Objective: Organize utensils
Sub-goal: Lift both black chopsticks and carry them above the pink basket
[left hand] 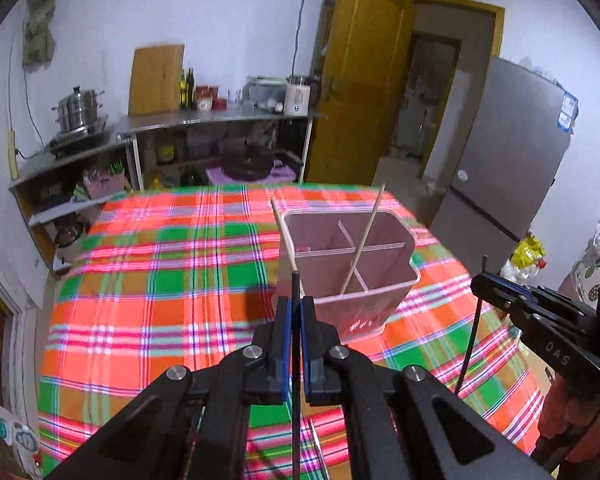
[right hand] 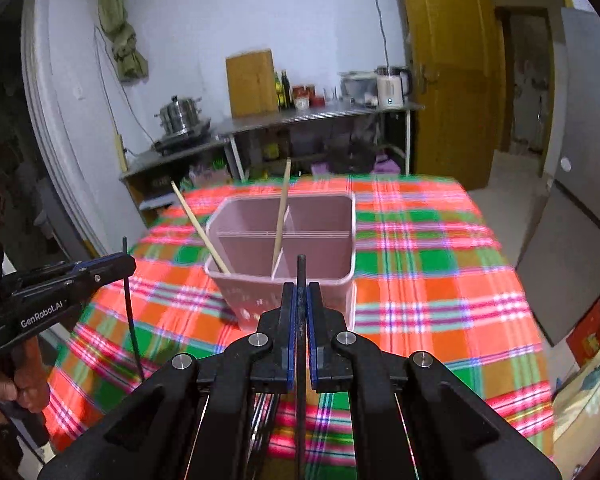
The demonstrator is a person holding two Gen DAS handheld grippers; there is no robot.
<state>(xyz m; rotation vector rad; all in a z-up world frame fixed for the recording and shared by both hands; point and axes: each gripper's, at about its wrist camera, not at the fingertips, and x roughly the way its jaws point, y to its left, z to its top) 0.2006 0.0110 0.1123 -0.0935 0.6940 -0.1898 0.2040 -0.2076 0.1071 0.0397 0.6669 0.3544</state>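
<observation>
A pink divided utensil holder (left hand: pixel 364 312) (right hand: pixel 252 300) stands on the plaid tablecloth. Two wooden chopsticks lean in it, one at its left side (left hand: pixel 286 240) (right hand: pixel 200 224) and one near the middle divider (left hand: pixel 364 240) (right hand: pixel 282 208). My left gripper (left hand: pixel 296 302) (right hand: pixel 128 264) is shut on a black chopstick (left hand: pixel 296 400) (right hand: pixel 132 320), held upright above the cloth, just left of the holder. My right gripper (right hand: pixel 301 292) (left hand: pixel 480 284) is shut on a second black chopstick (right hand: pixel 301 420) (left hand: pixel 470 344), also upright, in front of the holder's near wall. Both sticks hang clear of the holder.
The table (left hand: pixel 160 280) (right hand: pixel 440 288) has a red, green and orange plaid cloth. Behind it are steel shelves (left hand: pixel 220 120) with pots, bottles and a kettle. A yellow door (left hand: pixel 360 80) and a grey fridge (left hand: pixel 512 152) stand at the right. A hand (right hand: pixel 4 388) grips the left tool.
</observation>
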